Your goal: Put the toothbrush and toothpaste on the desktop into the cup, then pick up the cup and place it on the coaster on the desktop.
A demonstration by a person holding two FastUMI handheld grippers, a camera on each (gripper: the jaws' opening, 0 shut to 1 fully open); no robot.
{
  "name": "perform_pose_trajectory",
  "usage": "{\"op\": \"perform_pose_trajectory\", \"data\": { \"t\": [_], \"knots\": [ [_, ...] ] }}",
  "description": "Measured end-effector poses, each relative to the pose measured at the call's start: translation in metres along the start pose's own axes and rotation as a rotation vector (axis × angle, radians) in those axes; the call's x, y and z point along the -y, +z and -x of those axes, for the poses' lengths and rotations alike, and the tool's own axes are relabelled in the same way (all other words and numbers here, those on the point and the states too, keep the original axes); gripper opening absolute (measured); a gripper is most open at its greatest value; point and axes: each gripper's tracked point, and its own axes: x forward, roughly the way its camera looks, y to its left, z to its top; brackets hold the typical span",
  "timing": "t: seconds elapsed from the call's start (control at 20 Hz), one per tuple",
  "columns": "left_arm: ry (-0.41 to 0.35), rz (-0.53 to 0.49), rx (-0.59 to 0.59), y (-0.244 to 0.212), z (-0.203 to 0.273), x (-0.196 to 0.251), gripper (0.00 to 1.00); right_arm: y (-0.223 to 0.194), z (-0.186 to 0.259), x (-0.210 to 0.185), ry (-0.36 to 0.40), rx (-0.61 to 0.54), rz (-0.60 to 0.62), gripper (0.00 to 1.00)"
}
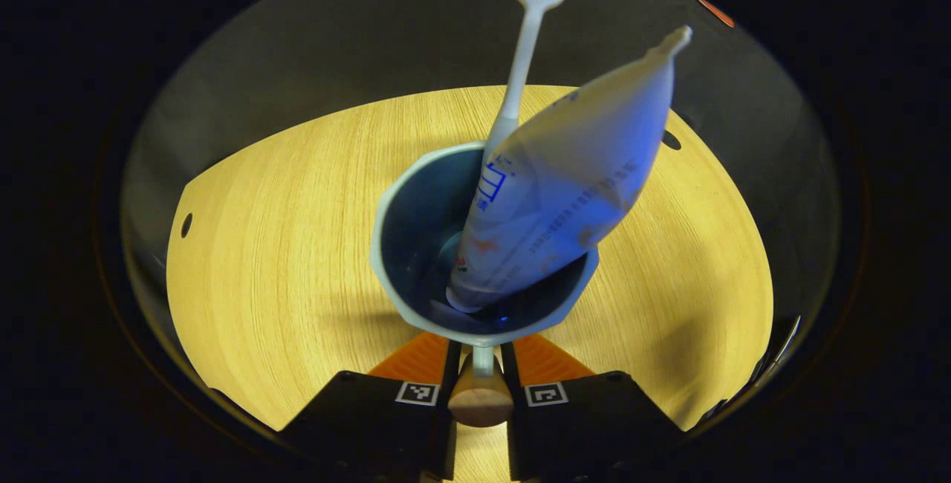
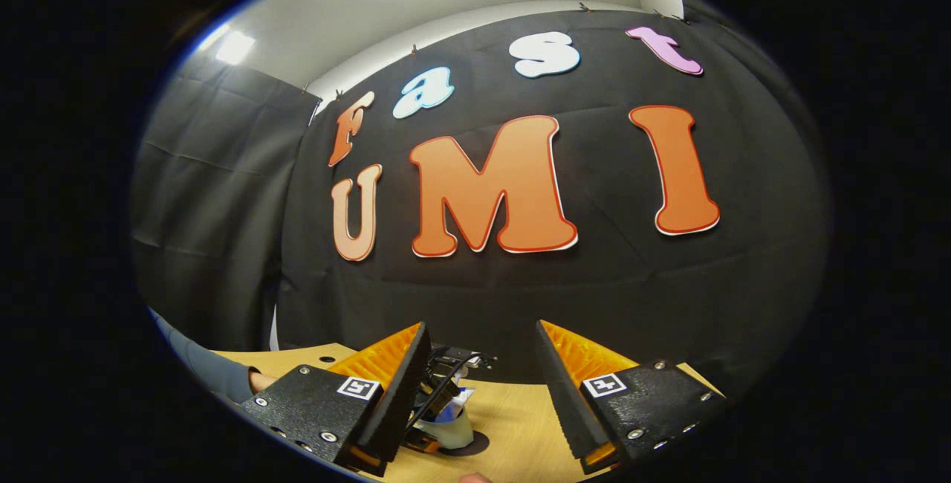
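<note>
The left tongs [image 1: 480, 364] pinch the cup [image 1: 416, 245] by its handle over the bench [image 1: 282, 245]. Brush [image 1: 524, 44] and paste [image 1: 565, 186] are inside. The right tongs [image 2: 479, 386] are apart. The coaster comes next.

Count on the desktop [image 1: 282, 245]
One cup [image 1: 416, 245], holding one toothbrush [image 1: 524, 44] and one toothpaste tube [image 1: 565, 186]. Two grippers: left gripper [image 1: 481, 371], right gripper [image 2: 479, 386]. One sleeve [image 2: 208, 368].

left gripper view: steeply down, close (desktop [image 1: 282, 245]) | right gripper view: level, wallward
</note>
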Motion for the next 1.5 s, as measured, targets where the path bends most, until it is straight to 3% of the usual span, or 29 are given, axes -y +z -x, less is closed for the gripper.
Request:
{"op": "perform_pose_trajectory", "data": {
  "t": [0.1, 0.15, 0.2, 0.45, 0.6, 0.7, 0.85, 1.15, 1.5],
  "knots": [
    [0.004, -0.01, -0.019, -0.002, -0.01, 0.006, 0.27, -0.004, 0.002, 0.013, -0.032, -0.013, 0.016, 0.84],
    [0.004, -0.02, -0.009, 0.001, -0.015, 0.006, 0.27, -0.006, 0.003, 0.018, -0.048, -0.02, 0.024, 0.89],
    [-0.001, -0.02, -0.012, 0.004, -0.015, 0.01, 0.27, -0.005, 0.004, 0.019, -0.054, -0.022, 0.028, 0.84],
    [-0.015, -0.025, -0.011, 0.004, -0.012, 0.02, 0.31, -0.001, 0.005, 0.016, -0.044, -0.009, 0.013, 0.84],
    [-0.057, -0.03, 0.042, 0.007, -0.015, 0.03, 0.85, 0.001, 0.004, 0.018, -0.055, -0.005, 0.013, 0.84],
    [-0.11, -0.029, 0.099, 0.014, -0.011, 0.038, 1.0, 0.006, 0.004, 0.021, -0.082, 0.009, 0.008, 0.84],
    [-0.135, -0.018, 0.196, 0.023, 0.015, 0.028, 0.99, 0.02, 0.004, 0.025, -0.123, 0.042, -0.026, 0.84],
    [-0.053, -0.078, 0.47, 0.043, 0.076, -0.003, 0.99, 0.031, 0.001, 0.004, -0.087, 0.078, -0.154, 0.84],
    [0.124, -0.086, 0.841, 0.079, 0.178, -0.054, 0.99, 0.025, -0.009, -0.026, -0.102, 0.03, 0.003, 0.84]
  ]
}}
